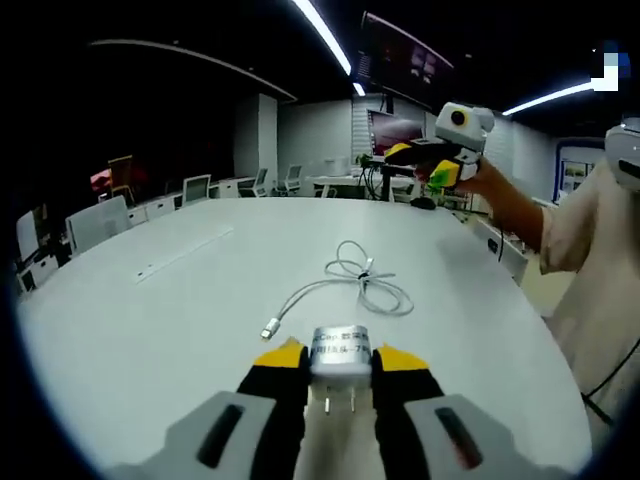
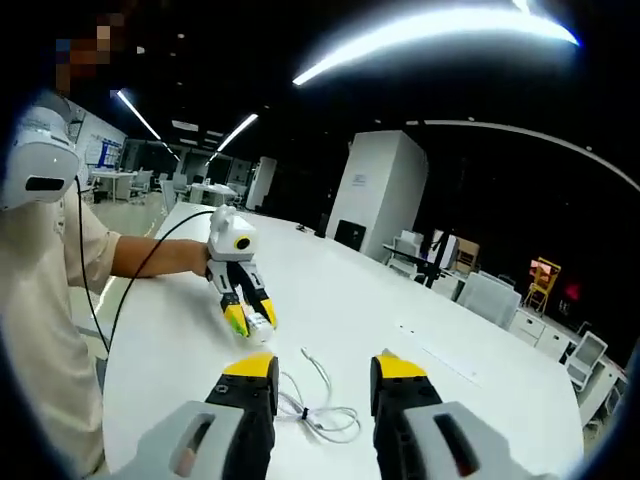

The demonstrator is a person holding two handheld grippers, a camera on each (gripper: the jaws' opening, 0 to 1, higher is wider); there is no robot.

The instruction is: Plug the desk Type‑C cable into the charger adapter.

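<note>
Left gripper [image 1: 340,362] clamps the white boxy charger adapter [image 1: 341,355], prongs toward the camera; grey label print too small to read. Beyond it, the white Type-C cable [image 1: 352,283] lies loosely coiled on the glossy white table [image 1: 150,320]. Right gripper [image 2: 325,372] hovers above the cable, jaws apart, nothing held.

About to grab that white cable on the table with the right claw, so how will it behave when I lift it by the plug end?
The cable lies in loose loops, so it is probably floppy and will trail and uncoil rather than lift whole. It looks thin, so likely light. On the smooth table its slack may slide; the plug could droop or swing.
</note>
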